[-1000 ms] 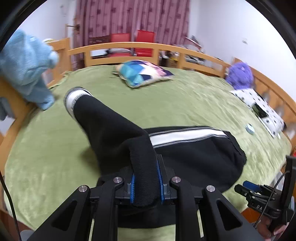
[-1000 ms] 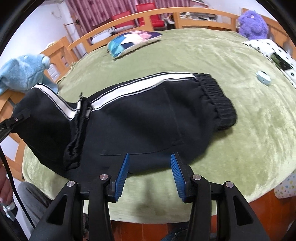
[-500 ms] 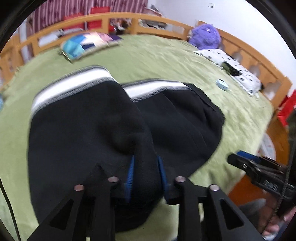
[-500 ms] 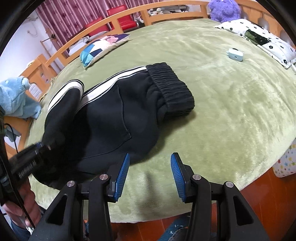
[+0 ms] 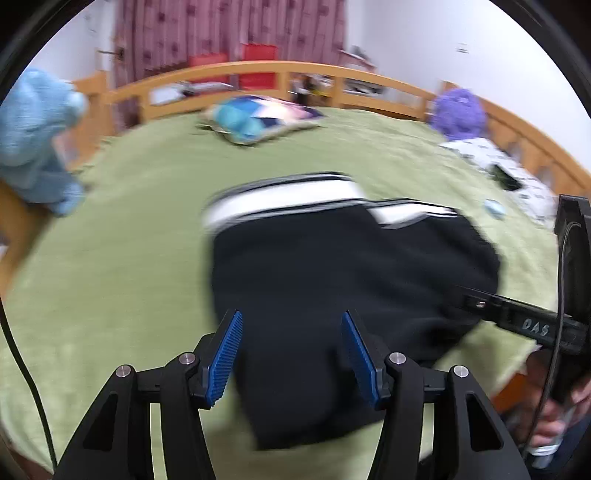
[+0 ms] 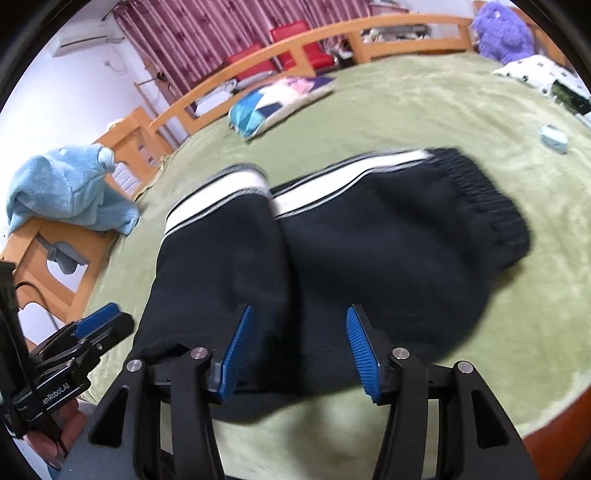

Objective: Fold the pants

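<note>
Black pants (image 5: 332, 280) with white side stripes lie folded over themselves on the green bed cover; they also show in the right wrist view (image 6: 351, 251), leg part lying across the waist part. My left gripper (image 5: 291, 354) is open and empty just above the near edge of the pants. My right gripper (image 6: 299, 350) is open and empty over the near edge too. The left gripper shows at the lower left of the right wrist view (image 6: 99, 325), and the right gripper at the right of the left wrist view (image 5: 480, 304).
A green bed cover (image 5: 129, 258) inside a wooden rail (image 5: 258, 70). A patterned pillow (image 6: 273, 103) lies at the far side, a blue plush (image 6: 70, 184) at the left, a purple plush (image 6: 502, 33) and a spotted cloth at the right, a small blue object (image 6: 554, 138) nearby.
My left gripper carried the pant leg over onto the waist part, then opened and let it go. The right gripper stayed open and moved closer over the pants.
</note>
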The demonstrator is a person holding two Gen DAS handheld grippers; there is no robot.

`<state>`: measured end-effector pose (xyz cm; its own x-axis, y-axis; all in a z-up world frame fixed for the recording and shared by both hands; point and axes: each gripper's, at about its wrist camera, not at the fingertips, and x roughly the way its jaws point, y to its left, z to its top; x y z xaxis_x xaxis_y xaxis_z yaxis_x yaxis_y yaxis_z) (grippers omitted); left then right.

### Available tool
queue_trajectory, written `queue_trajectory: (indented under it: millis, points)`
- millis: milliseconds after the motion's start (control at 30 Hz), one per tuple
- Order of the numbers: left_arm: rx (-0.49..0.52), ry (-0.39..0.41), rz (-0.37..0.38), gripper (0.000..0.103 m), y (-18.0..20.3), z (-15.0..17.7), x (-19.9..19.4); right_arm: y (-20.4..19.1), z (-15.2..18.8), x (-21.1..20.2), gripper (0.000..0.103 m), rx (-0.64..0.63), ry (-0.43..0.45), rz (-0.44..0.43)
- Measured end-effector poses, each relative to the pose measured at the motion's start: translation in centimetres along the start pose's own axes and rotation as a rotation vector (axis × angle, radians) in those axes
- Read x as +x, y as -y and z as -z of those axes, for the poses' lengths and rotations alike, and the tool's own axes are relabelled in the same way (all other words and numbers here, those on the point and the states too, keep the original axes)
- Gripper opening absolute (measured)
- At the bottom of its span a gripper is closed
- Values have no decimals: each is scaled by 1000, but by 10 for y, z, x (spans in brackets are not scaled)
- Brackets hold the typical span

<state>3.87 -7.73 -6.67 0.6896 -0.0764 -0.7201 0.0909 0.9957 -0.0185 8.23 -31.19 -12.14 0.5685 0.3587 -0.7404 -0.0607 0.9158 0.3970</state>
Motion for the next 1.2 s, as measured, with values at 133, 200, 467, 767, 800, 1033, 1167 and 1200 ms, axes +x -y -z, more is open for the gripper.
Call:
queue_trajectory:
  millis: [133,200,467,767,800,1033,1167,1200]
  points:
    - [-74,21,-75,56,-44,5,-3,-3,0,46,52,67,-87,-43]
    - [-124,25,-58,56,-61,1,-4,-2,5,61,51,123,-102,-95]
    - [-225,1,0,56,-93,4,9,-49,-7,-6,14,-88,166,-137]
    - [-213,-2,49,56,-73,5,17,25,-72,-78,14,-114,325,185]
    - [-213,-3,68,56,-69,5,18,46,-72,-75,14,-91,300,248]
    - [-184,-58,202,56,-20,8,36,107,-52,-50,23,-6,150,367]
    - [-165,-67,276,56,15,8,41,90,-45,-82,34,-52,305,266]
    - [-151,-71,291,56,26,9,44,86,-42,-76,38,-69,266,246]
